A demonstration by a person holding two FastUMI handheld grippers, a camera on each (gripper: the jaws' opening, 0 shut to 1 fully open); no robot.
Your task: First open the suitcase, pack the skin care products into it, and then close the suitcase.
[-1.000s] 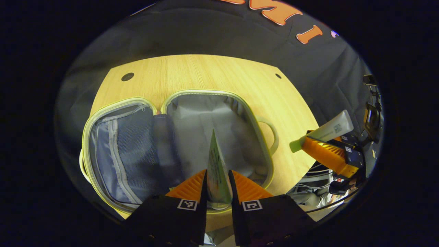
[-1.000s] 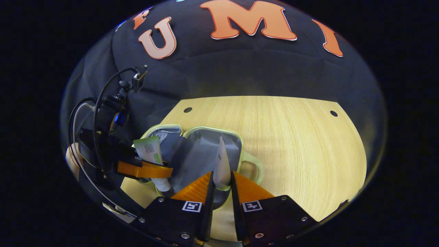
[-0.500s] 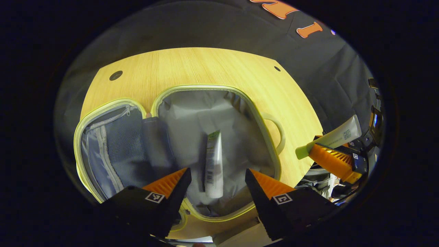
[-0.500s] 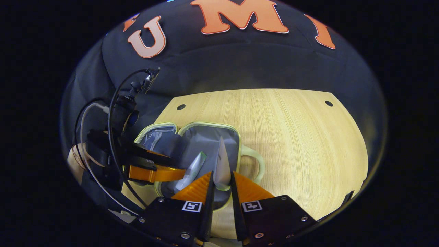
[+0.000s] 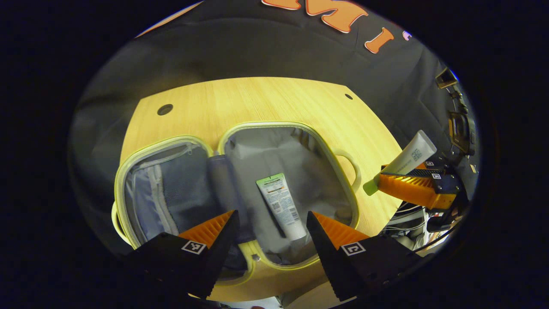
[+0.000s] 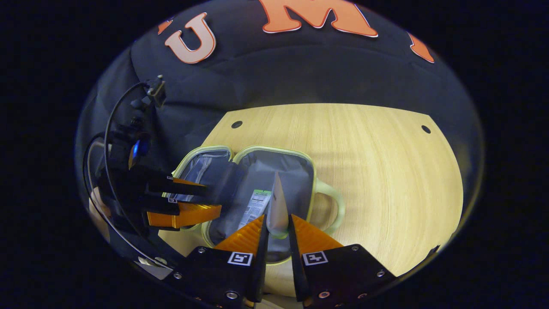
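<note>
Pale wood-grain laminate tops the bench, where the soft suitcase lies unzipped and flat, its two grey fabric-lined halves rimmed in light green piping. Inside the handle-side half rests a flat white tube, and above it the left tongs hang spread wide, touching nothing. Right tongs are clamped on a second squeezable tube with a green cap, over the suitcase.

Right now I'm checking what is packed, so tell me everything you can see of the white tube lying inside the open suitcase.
The white plastic tube with a green band lies flat, printed side up, on the grey lining of the pale green suitcase. Its crimped green end points to the far rim and its cap end to the near rim. Nothing grips it; the left gripper hangs open above.
</note>
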